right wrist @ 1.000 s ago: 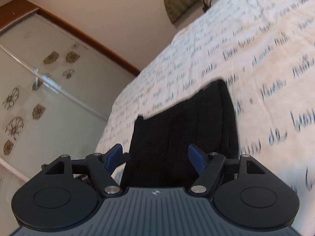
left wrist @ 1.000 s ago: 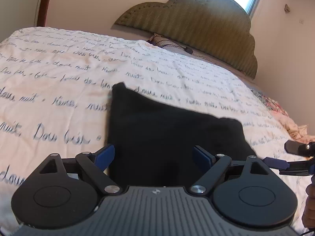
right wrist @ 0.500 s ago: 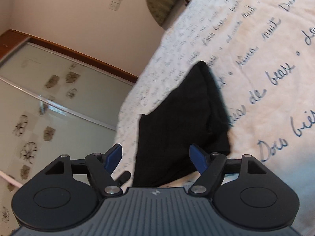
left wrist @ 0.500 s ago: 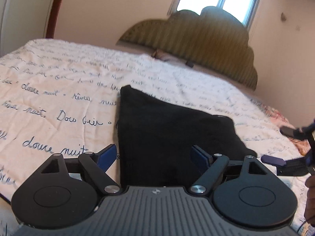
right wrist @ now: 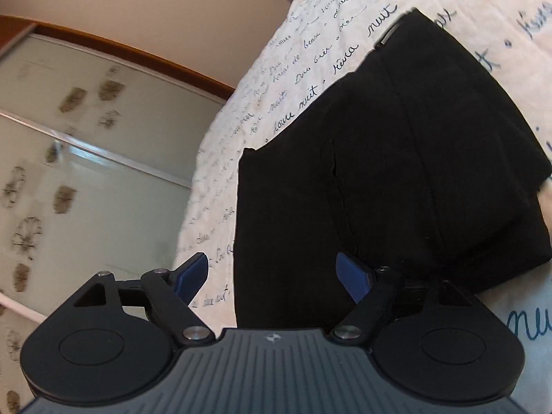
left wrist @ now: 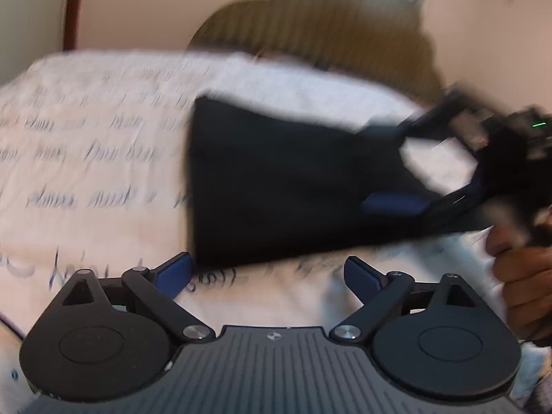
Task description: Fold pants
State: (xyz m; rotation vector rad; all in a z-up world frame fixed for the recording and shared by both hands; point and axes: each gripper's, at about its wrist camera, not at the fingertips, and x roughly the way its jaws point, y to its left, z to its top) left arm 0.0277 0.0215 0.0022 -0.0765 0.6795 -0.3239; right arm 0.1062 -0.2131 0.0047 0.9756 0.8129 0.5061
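Note:
The black pants (left wrist: 276, 179) lie folded into a compact block on the white bedspread with script lettering (left wrist: 86, 158). My left gripper (left wrist: 267, 274) is open and empty, just short of the pants' near edge; this view is motion-blurred. My right gripper (right wrist: 272, 274) is open and empty, its fingers straddling the near edge of the pants (right wrist: 396, 158). In the left wrist view the right gripper (left wrist: 390, 172) reaches in from the right over the pants' right side.
A green padded headboard (left wrist: 327, 31) and a window stand beyond the bed. A frosted sliding wardrobe door with flower prints (right wrist: 69, 158) is left of the bed. A hand (left wrist: 517, 276) holds the right gripper.
My left gripper has pulled back from the pants, so bedspread now shows between its fingers. My right gripper has moved in closer over the pants. Both stayed open.

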